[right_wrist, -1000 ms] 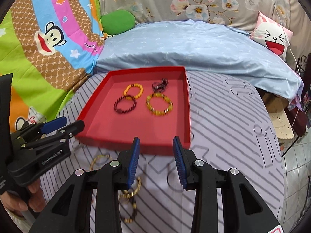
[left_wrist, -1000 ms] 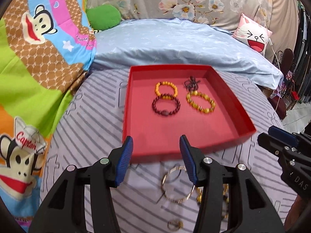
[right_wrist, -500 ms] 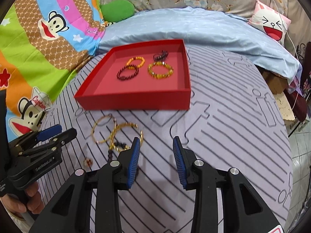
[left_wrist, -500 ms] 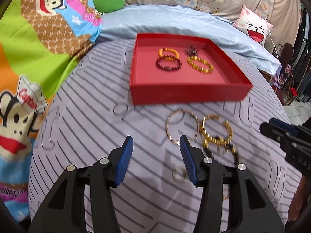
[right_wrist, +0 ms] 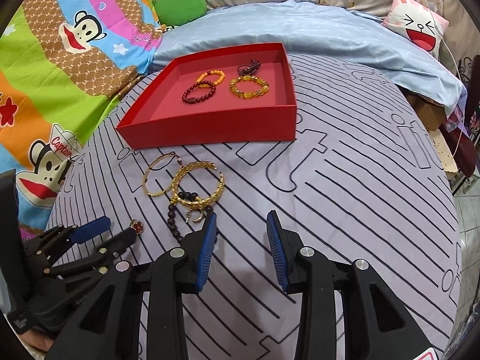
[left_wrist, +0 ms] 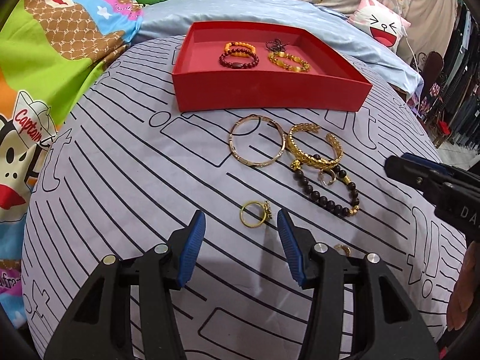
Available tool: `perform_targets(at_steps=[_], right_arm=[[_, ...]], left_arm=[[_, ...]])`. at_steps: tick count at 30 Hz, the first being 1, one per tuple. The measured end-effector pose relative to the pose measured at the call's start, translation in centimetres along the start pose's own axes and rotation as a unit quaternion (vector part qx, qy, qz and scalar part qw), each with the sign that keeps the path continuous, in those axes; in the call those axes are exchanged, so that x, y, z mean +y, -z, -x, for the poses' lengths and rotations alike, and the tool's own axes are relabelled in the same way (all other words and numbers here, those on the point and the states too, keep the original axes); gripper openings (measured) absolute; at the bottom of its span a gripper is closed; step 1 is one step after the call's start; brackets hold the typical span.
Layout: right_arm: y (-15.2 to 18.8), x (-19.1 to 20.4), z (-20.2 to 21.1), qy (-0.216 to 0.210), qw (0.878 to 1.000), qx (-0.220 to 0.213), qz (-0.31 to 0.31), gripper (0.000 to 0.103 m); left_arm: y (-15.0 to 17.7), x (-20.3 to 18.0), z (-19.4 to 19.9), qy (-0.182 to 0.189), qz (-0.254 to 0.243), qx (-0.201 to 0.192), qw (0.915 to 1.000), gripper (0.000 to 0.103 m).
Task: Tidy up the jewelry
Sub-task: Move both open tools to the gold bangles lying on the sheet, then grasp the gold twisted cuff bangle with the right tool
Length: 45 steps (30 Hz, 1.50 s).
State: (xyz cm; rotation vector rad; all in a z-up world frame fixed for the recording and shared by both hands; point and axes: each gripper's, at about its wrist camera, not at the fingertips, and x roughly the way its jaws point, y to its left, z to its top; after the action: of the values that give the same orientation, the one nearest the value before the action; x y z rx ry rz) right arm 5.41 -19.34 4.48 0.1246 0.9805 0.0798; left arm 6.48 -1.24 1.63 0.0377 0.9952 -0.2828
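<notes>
A red tray (left_wrist: 270, 97) (right_wrist: 210, 133) holds an orange bead bracelet (left_wrist: 240, 48), a dark red one (left_wrist: 238, 61), an amber one (left_wrist: 288, 61) and a dark beaded piece (left_wrist: 276, 44). In front of it on the cloth lie a thin gold bangle (left_wrist: 256, 141) (right_wrist: 159, 177), a gold cuff (left_wrist: 315, 150) (right_wrist: 199, 184), a dark bead bracelet (left_wrist: 327, 198) (right_wrist: 174, 222) and a gold ring (left_wrist: 255, 214). My left gripper (left_wrist: 241, 225) is open, just short of the ring. My right gripper (right_wrist: 241, 225) is open and empty, to the right of the bracelets.
The striped lilac cloth (right_wrist: 345, 180) covers a round table. A small gold piece (left_wrist: 343, 249) lies by my left gripper's right finger. A red flower charm (right_wrist: 136, 225) lies by the left gripper's tips. Bedding and pillows lie behind the tray.
Both grippers have pulled back from the tray and dropped lower toward the cloth. The loose jewelry in front of the tray has come fully into view. Both stay open.
</notes>
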Motion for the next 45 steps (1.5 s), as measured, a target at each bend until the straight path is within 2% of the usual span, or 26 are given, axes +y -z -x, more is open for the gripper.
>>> perform_targets(at_steps=[3,13,20,29,38,45], right_arm=[[-0.3,1.0,-0.7,-0.005,1.0,0.002,0.008,0.044],[-1.4,3.5,-4.0,-0.01,0.999,0.019,0.031,0.057],[-2.0,4.0,-6.1,-0.003,0.999,0.031,0.034,0.058],[-2.5,4.6,-7.0,0.008,0.999,0.025,0.042,0.057],[-2.0,4.3,-6.0,0.013,0.999,0.011,0.046,0.055],[-1.1,2.3,-3.8,0.014,1.0,0.003,0.024,0.055]], left_arm=[[0.0,0.0,-0.3,-0.004,-0.001,0.003,1.0,0.048],[0.0,1.7,-0.6,-0.012,0.014,0.006,0.9998,0.048],[-0.4,2.3,-0.8,-0.009,0.02,0.006,0.9997,0.049],[-0.7,2.5,-0.9,0.0,0.028,0.009,0.9996,0.051],[-0.7,2.6,-0.8,-0.002,0.03,0.009,0.9995,0.051],[-0.7,2.4,-0.9,0.001,0.03,0.009,0.9995,0.051]])
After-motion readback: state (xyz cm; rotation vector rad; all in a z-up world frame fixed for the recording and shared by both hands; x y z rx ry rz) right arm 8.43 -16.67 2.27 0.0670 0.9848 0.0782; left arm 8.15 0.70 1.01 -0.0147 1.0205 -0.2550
